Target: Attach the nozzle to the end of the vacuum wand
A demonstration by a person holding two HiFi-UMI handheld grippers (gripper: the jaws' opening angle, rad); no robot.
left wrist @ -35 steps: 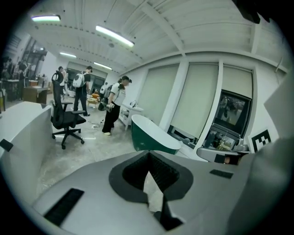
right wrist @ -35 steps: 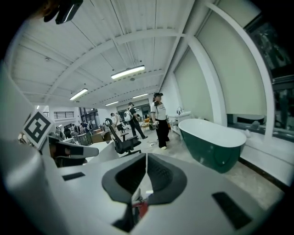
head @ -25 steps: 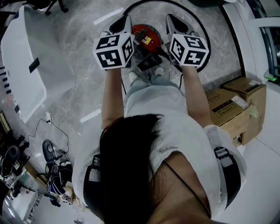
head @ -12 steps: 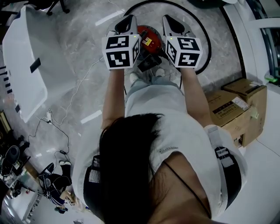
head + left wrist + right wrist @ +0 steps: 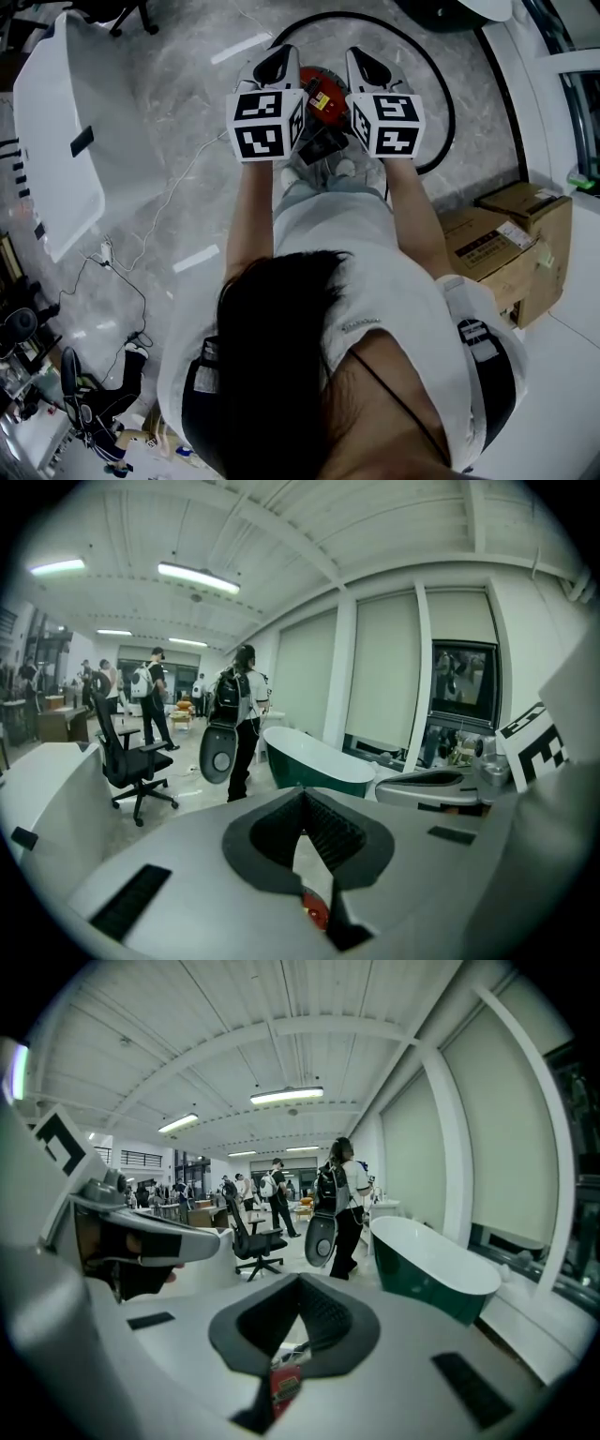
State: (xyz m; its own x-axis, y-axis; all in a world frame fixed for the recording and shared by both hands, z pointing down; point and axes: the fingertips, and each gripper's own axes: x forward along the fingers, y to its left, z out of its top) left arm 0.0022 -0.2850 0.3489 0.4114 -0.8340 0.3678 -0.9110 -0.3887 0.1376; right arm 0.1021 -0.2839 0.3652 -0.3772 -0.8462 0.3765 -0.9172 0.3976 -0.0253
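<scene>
A red vacuum cleaner body (image 5: 320,86) stands on the marble floor in front of the person's feet, and its black hose (image 5: 442,92) loops around it. A black part (image 5: 322,143) lies against it; I cannot tell whether it is the nozzle. No wand shows clearly. My left gripper (image 5: 279,56) and right gripper (image 5: 361,58) hang side by side above the vacuum, both shut and holding nothing. In the left gripper view the jaws (image 5: 302,795) meet, with a bit of red vacuum (image 5: 316,912) below them. The right gripper (image 5: 300,1281) is the same, above the vacuum's label (image 5: 284,1382).
A white bathtub (image 5: 54,159) stands at the left and cardboard boxes (image 5: 506,234) at the right. Cables (image 5: 122,267) trail over the floor. Ahead are a green bathtub (image 5: 314,761), an office chair (image 5: 129,752) and people with backpacks (image 5: 339,1194).
Both grippers have drawn closer together over the vacuum and rolled a little. Both stay shut and empty.
</scene>
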